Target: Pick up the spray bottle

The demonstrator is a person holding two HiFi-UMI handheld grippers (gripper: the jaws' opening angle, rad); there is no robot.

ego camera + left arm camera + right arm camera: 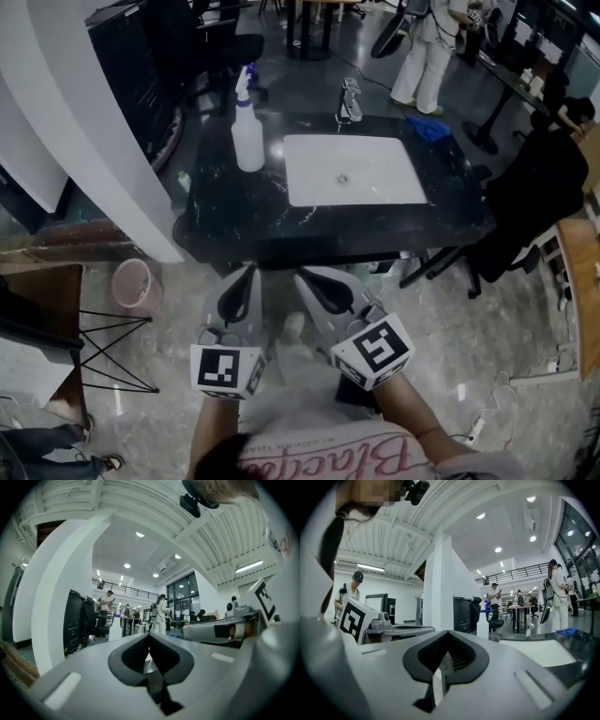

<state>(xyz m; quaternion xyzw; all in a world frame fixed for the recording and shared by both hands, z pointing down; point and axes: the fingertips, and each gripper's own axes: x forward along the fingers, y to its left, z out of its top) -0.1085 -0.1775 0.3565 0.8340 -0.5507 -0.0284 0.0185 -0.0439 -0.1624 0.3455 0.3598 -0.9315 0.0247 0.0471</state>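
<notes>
Standing well beyond the left tool (250, 273) and right tool (306, 276), both closed, is the spray bottle (247, 131).

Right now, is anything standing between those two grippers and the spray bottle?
Nothing visible does. The spray bottle stands alone at the far left of the counter, bare top before it. The left gripper and right gripper hang short of its near edge.

Your black, white-veined tabletop (223, 217) holds a white sink (319, 186), a whitish blue-headed spray bottle (247, 142) and a blue cloth (428, 128); your grey left gripper (250, 272) and right gripper (303, 276) bear black-and-white square markers.
</notes>
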